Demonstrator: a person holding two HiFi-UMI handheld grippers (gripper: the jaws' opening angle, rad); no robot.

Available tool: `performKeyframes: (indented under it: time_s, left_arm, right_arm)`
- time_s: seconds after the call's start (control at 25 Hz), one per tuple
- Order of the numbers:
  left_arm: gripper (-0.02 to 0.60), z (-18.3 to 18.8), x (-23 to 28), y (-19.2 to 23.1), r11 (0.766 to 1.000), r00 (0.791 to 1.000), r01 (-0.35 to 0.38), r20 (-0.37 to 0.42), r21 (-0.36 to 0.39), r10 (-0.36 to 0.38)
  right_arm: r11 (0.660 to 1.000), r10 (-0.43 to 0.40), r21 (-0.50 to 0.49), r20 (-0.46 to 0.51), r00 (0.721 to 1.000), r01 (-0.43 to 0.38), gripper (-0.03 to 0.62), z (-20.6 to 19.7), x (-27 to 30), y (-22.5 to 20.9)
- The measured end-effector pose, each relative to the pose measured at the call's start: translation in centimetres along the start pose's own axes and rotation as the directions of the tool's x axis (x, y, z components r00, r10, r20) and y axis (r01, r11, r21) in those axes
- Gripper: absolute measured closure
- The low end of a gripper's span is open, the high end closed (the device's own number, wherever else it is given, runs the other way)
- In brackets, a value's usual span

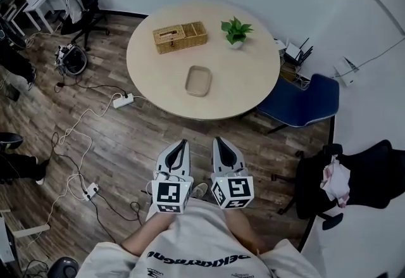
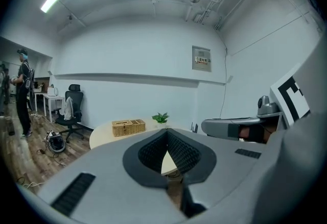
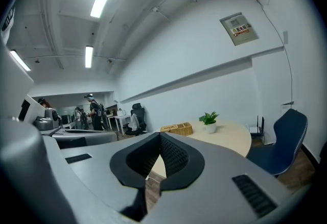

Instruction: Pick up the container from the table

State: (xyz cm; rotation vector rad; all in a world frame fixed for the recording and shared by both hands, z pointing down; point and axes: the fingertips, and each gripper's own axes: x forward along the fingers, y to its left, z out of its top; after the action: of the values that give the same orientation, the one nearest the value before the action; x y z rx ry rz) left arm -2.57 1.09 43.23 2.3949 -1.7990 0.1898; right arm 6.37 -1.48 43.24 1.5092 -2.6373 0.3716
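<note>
The container (image 1: 198,80) is a shallow beige tray with rounded corners. It lies on the near half of the round wooden table (image 1: 253,80), well ahead of both grippers. In the head view my left gripper (image 1: 183,143) and right gripper (image 1: 218,140) are held side by side over the floor, close to the body and short of the table's edge. Both are shut with nothing between the jaws. In the left gripper view the left gripper (image 2: 166,132) points toward the table (image 2: 102,133). The right gripper (image 3: 160,134) does likewise, and its own jaws hide the container.
A wicker basket (image 1: 180,37) and a small potted plant (image 1: 236,32) stand at the table's far side. A blue chair (image 1: 300,102) sits at the table's right, a black chair with clothing (image 1: 354,175) nearer. Power strips and cables (image 1: 123,101) lie on the floor at left. A person (image 2: 23,90) stands far left.
</note>
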Motion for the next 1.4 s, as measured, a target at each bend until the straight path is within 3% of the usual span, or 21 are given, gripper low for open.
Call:
performKeyframes:
  time_s: [0.36, 0.56, 0.8, 1.4]
  left_arm:
    - [0.568, -0.6, 4.9, 3.1, 0.999, 0.999, 0.008, -0.052, -0.035, -0.01]
    - [0.568, -0.6, 9.3, 5.6, 0.998, 0.997, 0.027, -0.075, -0.05, -0.031]
    - [0.566, -0.6, 14.8, 8.2, 0.997, 0.992, 0.049, -0.111, -0.058, -0.056]
    - [0.566, -5.3, 25.5, 12.7, 0.992, 0.958, 0.073, -0.268, -0.099, -0.097]
  right_arm:
    - [0.999, -0.034, 0.03, -0.055, 0.998, 0.035, 0.562, -1.0, 5.2, -1.8]
    - [0.998, -0.06, 0.001, -0.086, 0.994, 0.061, 0.562, -0.4, 9.3, -3.0]
    - [0.994, -0.091, 0.047, -0.129, 0.987, 0.098, 0.56, -0.7, 14.8, -5.3]
    - [0.977, -0.137, 0.127, -0.253, 0.958, 0.173, 0.56, -4.9, 24.7, -9.5]
